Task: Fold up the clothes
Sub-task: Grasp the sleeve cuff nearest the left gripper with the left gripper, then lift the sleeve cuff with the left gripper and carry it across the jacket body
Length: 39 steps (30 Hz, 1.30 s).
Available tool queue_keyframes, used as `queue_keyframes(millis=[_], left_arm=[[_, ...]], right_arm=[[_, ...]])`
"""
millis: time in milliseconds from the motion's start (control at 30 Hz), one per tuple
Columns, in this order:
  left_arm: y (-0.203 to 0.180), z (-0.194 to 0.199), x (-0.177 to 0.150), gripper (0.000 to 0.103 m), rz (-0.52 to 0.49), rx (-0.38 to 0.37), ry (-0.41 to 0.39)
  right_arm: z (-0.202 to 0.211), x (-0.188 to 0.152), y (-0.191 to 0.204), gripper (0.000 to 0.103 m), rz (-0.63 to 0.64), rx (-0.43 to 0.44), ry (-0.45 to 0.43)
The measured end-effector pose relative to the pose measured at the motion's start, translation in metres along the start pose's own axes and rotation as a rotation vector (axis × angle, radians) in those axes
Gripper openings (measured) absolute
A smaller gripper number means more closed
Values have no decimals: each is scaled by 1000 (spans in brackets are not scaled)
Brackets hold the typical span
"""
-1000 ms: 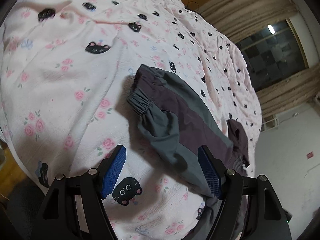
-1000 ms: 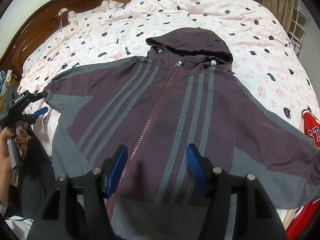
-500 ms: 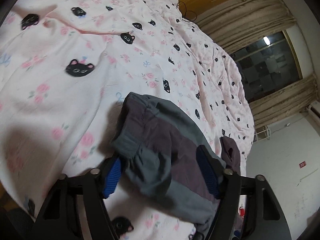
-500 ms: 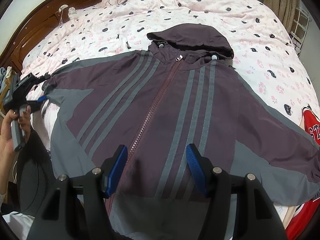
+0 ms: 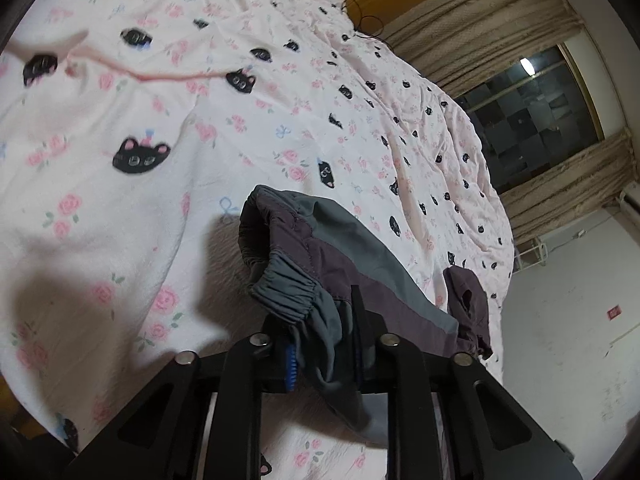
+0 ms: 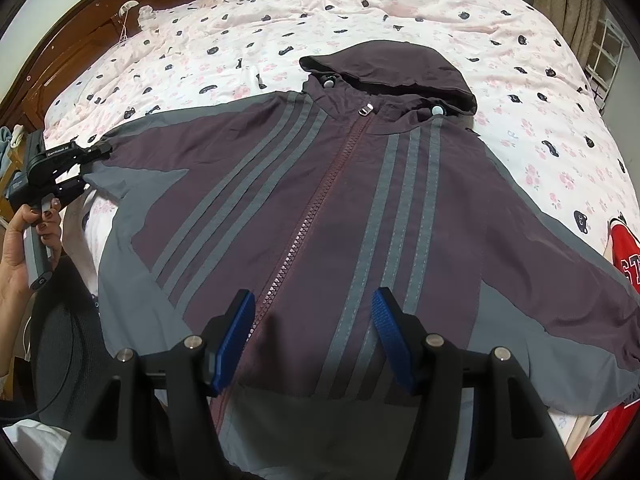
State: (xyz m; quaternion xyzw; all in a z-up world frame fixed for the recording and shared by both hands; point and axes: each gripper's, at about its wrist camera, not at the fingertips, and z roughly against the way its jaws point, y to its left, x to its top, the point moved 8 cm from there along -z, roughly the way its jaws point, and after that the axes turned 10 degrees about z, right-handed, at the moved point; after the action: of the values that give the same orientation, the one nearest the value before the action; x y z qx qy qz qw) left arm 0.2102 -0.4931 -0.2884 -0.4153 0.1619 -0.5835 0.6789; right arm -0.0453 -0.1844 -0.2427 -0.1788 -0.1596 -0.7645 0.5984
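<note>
A dark purple and grey hooded jacket point(image 6: 320, 200) lies spread front up on the bed, zipper shut, hood at the far end. My left gripper point(image 5: 324, 360) is shut on the jacket's left sleeve point(image 5: 320, 264) near its elastic cuff and holds the cuff a little off the quilt. It also shows in the right wrist view point(image 6: 76, 172) at the sleeve end, held by a hand. My right gripper point(image 6: 314, 340) is open and empty, hovering above the jacket's lower front by the zipper.
The bed is covered by a pink quilt point(image 5: 160, 120) with black cat faces and roses. A red garment point(image 6: 624, 248) lies at the right edge. A dark wooden headboard point(image 6: 80, 40) stands at the far left. Curtains and a window point(image 5: 532, 108) lie beyond the bed.
My left gripper moved in over the sleeve cuff and shut on it, lifting it slightly. My right gripper has stayed open over the jacket's front.
</note>
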Motion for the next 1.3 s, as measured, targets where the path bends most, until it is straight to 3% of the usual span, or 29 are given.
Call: queue_keyframes(millis=[167,700,1000,1300], left_arm=[[-13,7,-1,7,-66,19,-23],[-71,37,-10,6,-263,25,-112],[-123,44,-32,6,-465,29,-151],[-174,33,-87,6,-731,50,-145]], right_arm=[[0,1,-5,62,-24,-17,-7],[11,1,-15,63,-61,-23,-41],[16,-2,-19,62,-68,-21,-51],[19,-7,-27,63,-89,-22,-57]])
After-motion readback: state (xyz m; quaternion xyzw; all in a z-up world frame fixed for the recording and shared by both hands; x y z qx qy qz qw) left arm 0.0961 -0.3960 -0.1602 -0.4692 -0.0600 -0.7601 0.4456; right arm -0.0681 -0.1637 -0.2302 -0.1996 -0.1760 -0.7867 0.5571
